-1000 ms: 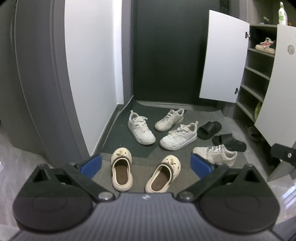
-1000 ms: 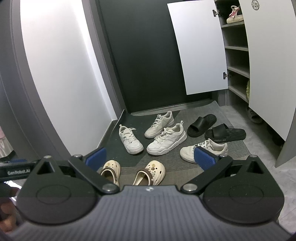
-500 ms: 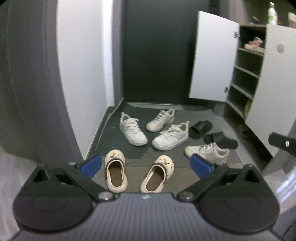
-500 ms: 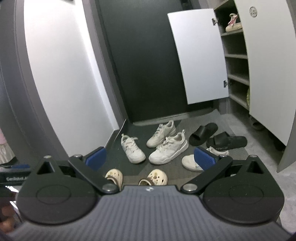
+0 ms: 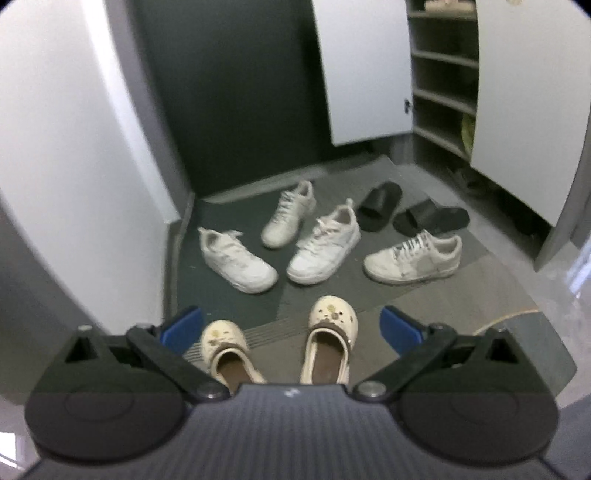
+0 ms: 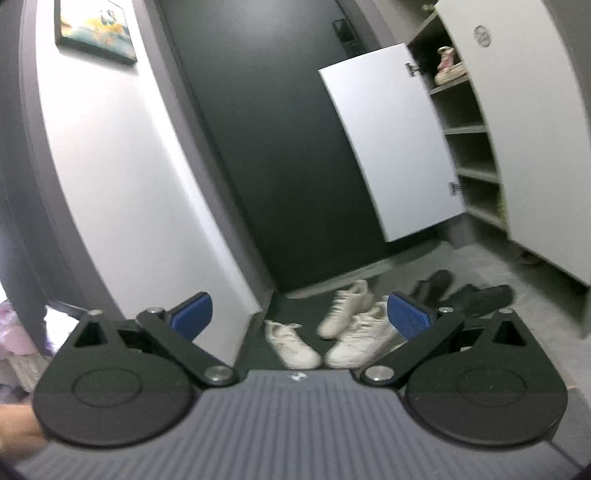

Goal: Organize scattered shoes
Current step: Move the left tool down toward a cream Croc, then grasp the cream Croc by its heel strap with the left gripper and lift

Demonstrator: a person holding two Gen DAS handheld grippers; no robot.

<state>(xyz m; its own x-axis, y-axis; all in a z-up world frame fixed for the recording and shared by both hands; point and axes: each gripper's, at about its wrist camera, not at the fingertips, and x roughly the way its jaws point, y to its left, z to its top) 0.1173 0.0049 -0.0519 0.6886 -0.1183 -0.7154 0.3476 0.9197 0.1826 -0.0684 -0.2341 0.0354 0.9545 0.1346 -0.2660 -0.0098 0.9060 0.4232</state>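
Shoes lie scattered on the entry mat point(image 5: 229, 295). Two cream clogs point(image 5: 328, 339) sit nearest, right below my left gripper point(image 5: 291, 328), which is open and empty above them. Behind them lie several white sneakers point(image 5: 236, 260), one apart at the right point(image 5: 413, 258), and two black slides point(image 5: 380, 210). My right gripper point(image 6: 301, 314) is open and empty, held higher and farther back. In its view I see three white sneakers point(image 6: 290, 343) and the black slides point(image 6: 476, 295).
An open shoe cabinet point(image 5: 439, 85) with white doors point(image 5: 365, 70) stands at the right; a pink-white shoe point(image 6: 448, 68) sits on an upper shelf. A dark door point(image 6: 273, 140) is at the back, a white wall point(image 5: 62, 140) at the left with a picture point(image 6: 96, 29).
My left gripper has moved forward and tilted down toward the clogs. My right gripper has tilted up, so the clogs have dropped out of its view. Both stay open.
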